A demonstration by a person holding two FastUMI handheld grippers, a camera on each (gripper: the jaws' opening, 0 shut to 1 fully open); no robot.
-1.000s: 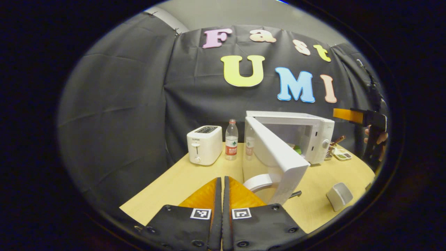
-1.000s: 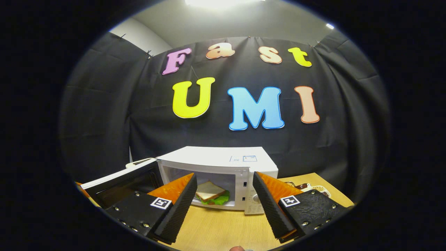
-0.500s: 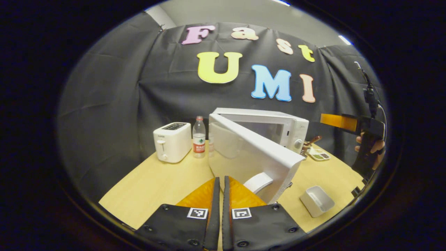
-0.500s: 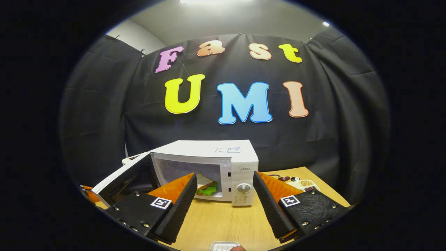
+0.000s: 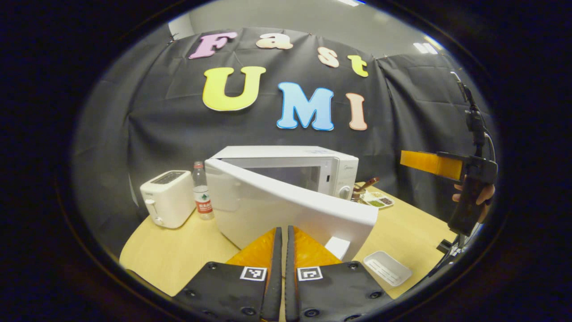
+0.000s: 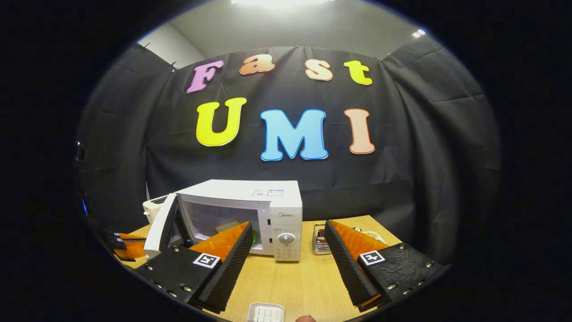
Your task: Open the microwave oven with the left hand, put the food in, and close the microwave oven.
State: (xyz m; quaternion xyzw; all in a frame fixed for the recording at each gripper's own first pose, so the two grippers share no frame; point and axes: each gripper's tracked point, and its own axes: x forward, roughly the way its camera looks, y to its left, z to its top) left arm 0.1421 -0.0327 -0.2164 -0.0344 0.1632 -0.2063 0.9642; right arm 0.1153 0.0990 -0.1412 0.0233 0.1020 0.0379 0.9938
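Left tongs (image 5: pixel 284 237) pressed together, tips against the outer face of the microwave door (image 5: pixel 286 210), which stands partly ajar. Microwave (image 6: pixel 250 210) on the wood surface (image 6: pixel 304 277); food (image 6: pixel 253 236) inside, mostly hidden. Right tongs (image 6: pixel 288 255) spread wide, holding nothing.

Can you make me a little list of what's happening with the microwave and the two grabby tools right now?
microwave: on the wooden table, white
microwave door: partly open
food: green bit showing inside the microwave, mostly hidden
left tool: shut, pointing at the door's outside
right tool: open, empty, back from the microwave
toaster: left of the microwave, beside a water bottle
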